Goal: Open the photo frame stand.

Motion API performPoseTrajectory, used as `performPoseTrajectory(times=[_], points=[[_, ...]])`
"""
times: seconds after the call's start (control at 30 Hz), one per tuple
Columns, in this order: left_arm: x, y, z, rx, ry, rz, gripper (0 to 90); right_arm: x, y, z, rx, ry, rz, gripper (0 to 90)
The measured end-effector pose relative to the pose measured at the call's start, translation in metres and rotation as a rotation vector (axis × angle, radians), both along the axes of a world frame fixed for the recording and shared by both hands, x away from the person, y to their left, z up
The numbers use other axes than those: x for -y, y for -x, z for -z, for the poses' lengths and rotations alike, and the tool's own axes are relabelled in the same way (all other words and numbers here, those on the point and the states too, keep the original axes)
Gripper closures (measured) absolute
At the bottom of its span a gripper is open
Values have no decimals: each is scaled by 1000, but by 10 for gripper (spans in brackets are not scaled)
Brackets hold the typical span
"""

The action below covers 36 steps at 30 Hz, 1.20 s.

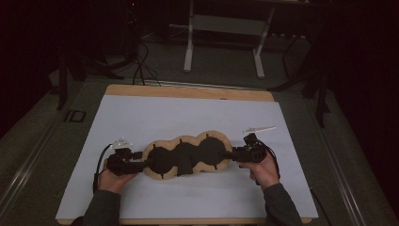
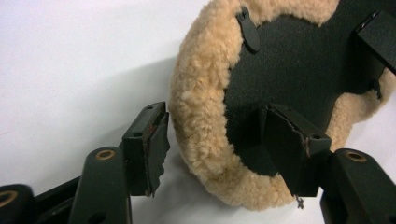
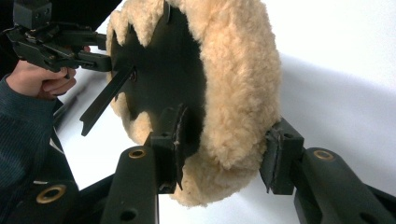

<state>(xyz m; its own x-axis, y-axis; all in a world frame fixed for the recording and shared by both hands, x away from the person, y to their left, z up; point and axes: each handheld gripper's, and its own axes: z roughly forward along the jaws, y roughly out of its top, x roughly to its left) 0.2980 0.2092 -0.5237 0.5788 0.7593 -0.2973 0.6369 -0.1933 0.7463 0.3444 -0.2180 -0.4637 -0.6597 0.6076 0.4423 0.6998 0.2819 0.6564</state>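
Tan sheepskin pad with black lobed lining (image 1: 187, 155) is lying near the white table (image 1: 155, 117)'s front edge, long axis running left to right. Left gripper (image 2: 219, 149) is straddling its left rim, jaws wide, pads not pressing — right gripper (image 3: 224, 156) is clamping the opposite fleecy rim.

Cut off and unclear

The fleece pad (image 2: 201, 116) runs off the left gripper view's top edge (its far end unseen); a small clear thing (image 1: 259, 128) far right on the worktop (image 1: 141, 113) is unidentifiable.

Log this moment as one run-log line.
left gripper: open astride rim | right gripper: astride far rim, grip unclear | tan fleece-edged black pad: flat on white table
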Motion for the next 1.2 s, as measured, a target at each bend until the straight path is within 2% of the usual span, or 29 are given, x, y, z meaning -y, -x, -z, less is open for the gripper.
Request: performPoseTrajectory(times=[0.3, 0.5, 0.73, 1.03, 1.2], points=[[1, -4, 4, -52, 34, 32, 397, 0, 0, 1, 1, 3, -3, 557], [-1, -4, 5, -74, 59, 29, 420, 2, 0, 4, 6, 10, -7, 554], [-1, -5, 7, -116, 65, 61, 420, 3, 1, 6, 12, 37, -16, 547], [2, 0, 3, -66, 18, 89, 466, 2, 1, 8, 27, 83, -29, 535], [2, 1, 1, -46, 16, 89, 498, 1, 2, 11, 44, 128, -40, 517]])
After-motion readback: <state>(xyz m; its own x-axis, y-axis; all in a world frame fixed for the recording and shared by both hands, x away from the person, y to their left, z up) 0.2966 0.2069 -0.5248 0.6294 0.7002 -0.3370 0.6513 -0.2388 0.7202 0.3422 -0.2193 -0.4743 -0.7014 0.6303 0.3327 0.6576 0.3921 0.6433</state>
